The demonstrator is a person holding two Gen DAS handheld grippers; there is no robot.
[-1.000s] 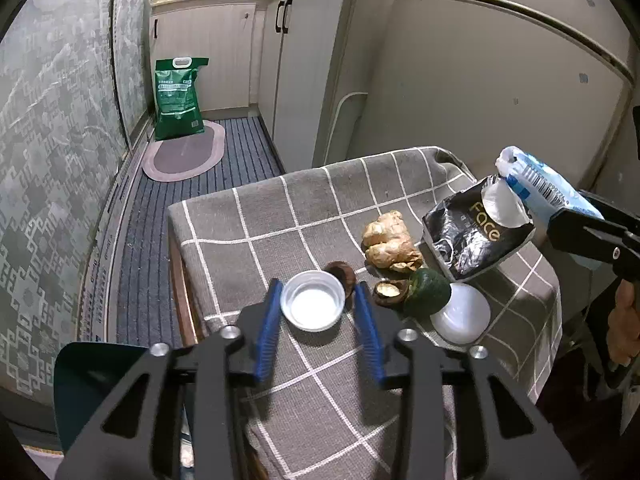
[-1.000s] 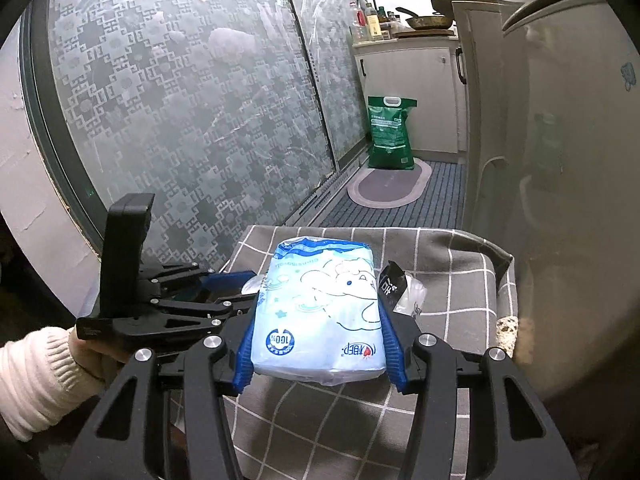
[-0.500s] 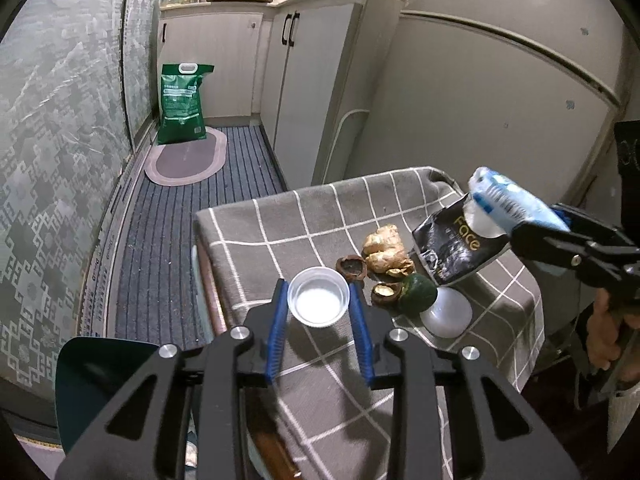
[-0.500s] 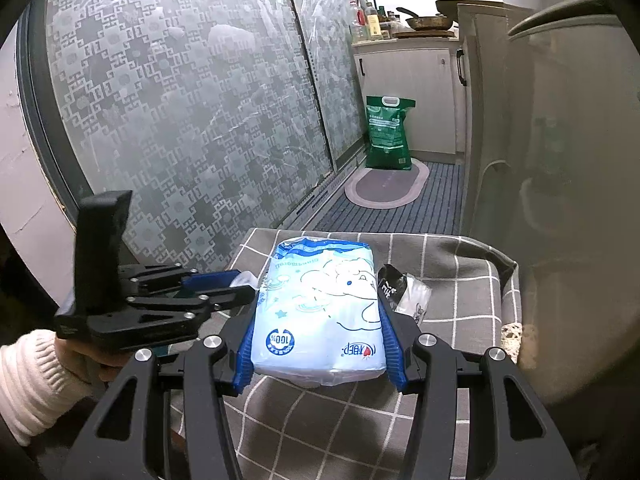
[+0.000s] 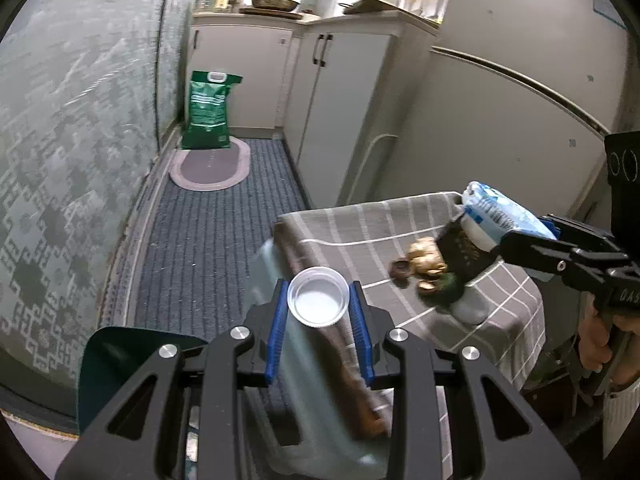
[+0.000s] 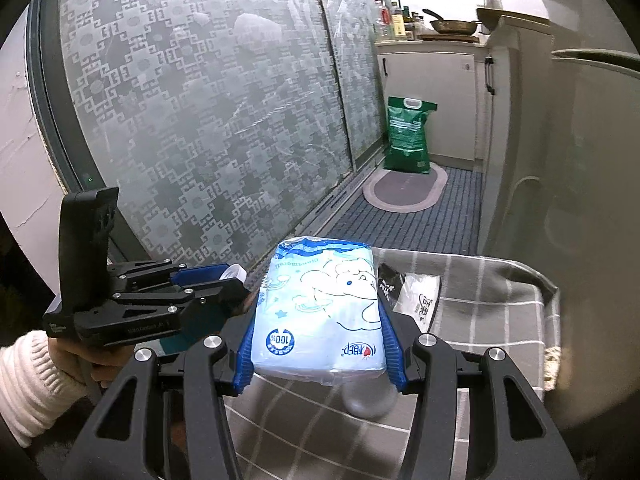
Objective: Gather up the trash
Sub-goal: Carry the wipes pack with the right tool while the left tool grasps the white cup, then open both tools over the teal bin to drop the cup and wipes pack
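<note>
So quick update: my left claw [image 5: 319, 312] is now clamped on the little clear plastic cup [image 5: 318, 297], and compared with a second ago the cup is off the checked tablecloth [image 5: 360, 224] completely. Back then it sat on the cloth between my blue pads with daylight on both sides; the pads have just been closing in, and now they press on its rim from left and right while it hangs out past the table's left edge, over the striped floor mat [image 5: 208, 232]. My right claw [image 6: 318, 356] is gripping the blue tissue pack [image 6: 320, 304] same as before, squeezed at its near end, lifted above the cloth on the right side of the table. That makes two bits of trash in hand, I reckon. A dark green thing [image 5: 120, 356], maybe a bin or dustpan, sits low on the near left; I can't tell which, but I'd guess that's where the cup goes. Left on the table: the black wrapper [image 5: 464, 256], a ginger lump [image 5: 424, 256], some dark shells [image 5: 400, 268], something green [image 5: 448, 284] and a whitish lid-looking thing [image 5: 470, 308], all bunched on the right half. The cup is flimsy, so I'd avoid squeezing it any harder.
</note>
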